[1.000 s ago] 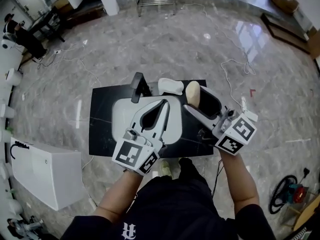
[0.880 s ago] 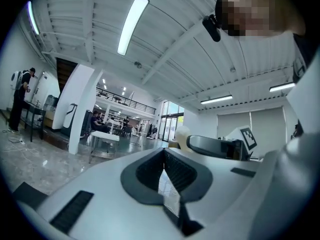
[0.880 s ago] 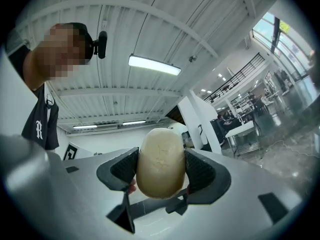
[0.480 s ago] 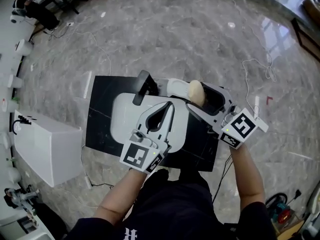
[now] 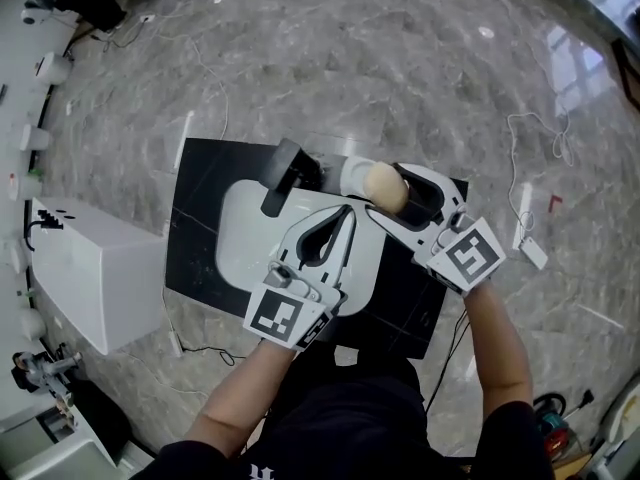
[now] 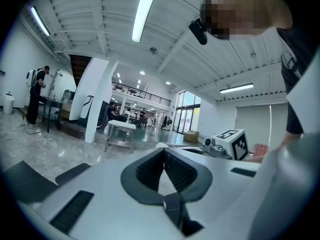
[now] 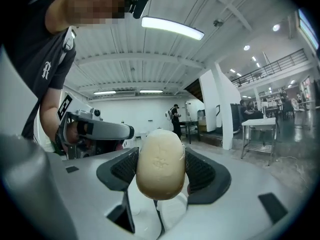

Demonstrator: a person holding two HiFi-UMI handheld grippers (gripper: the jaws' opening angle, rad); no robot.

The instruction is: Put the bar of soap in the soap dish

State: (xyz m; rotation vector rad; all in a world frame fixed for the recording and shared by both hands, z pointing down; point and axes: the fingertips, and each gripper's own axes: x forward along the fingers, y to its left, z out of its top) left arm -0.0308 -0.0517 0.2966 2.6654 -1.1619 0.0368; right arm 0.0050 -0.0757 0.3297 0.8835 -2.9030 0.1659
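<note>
A pale oval bar of soap [image 5: 383, 186] [image 7: 160, 164] is held off the table, with my right gripper [image 5: 390, 194] [image 7: 160, 168] shut on it. In the head view it hangs at the right edge of the white soap dish [image 5: 352, 171], which it partly covers. The dish sits at the back of a black tabletop [image 5: 200, 208], right of a black tap [image 5: 283, 173]. My left gripper [image 5: 343, 211] [image 6: 164, 154] is shut with nothing in it and lies over the white basin [image 5: 240, 230]. The right gripper's marker cube [image 6: 231, 141] shows in the left gripper view.
A white box [image 5: 95, 273] stands on the floor left of the table. Cables [image 5: 530, 158] trail over the grey marble floor to the right and behind. Far off in the hall are a person [image 7: 176, 118] and a metal table [image 7: 257, 134].
The head view has swung, so the whole scene shifts in the frame. The soap stays in the right gripper and now sits closer against the soap dish. The left gripper has barely moved.
</note>
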